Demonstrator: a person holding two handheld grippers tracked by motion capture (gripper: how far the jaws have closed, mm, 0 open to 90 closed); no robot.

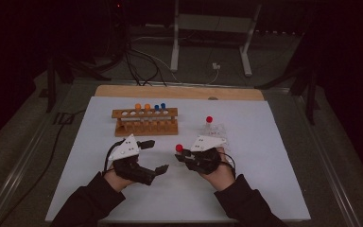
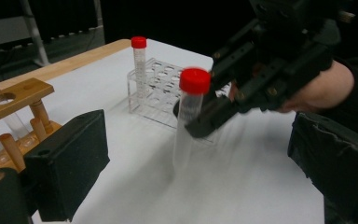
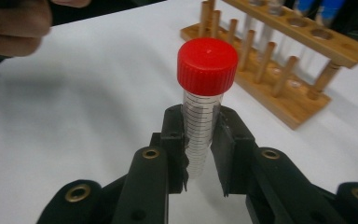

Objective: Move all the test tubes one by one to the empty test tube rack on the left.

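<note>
A clear graduated tube with a red cap (image 3: 204, 112) stands upright between the jaws of my right gripper (image 3: 200, 149), which is shut on its lower part. From above, that tube (image 1: 179, 148) shows at the tip of the right gripper (image 1: 182, 155), over the white mat. My left gripper (image 1: 155, 156) is just to its left, jaws wide open with nothing between them. In the left gripper view, the held tube (image 2: 189, 121) hangs a short way ahead of the open left gripper (image 2: 200, 172).
A wooden rack (image 1: 146, 122) holds orange-capped (image 1: 138, 107) and blue-capped tubes (image 1: 163, 106) behind the left gripper. A clear plastic rack (image 1: 215, 132) with one red-capped tube (image 1: 209, 119) stands behind the right gripper. The white mat (image 1: 264, 179) covers the table.
</note>
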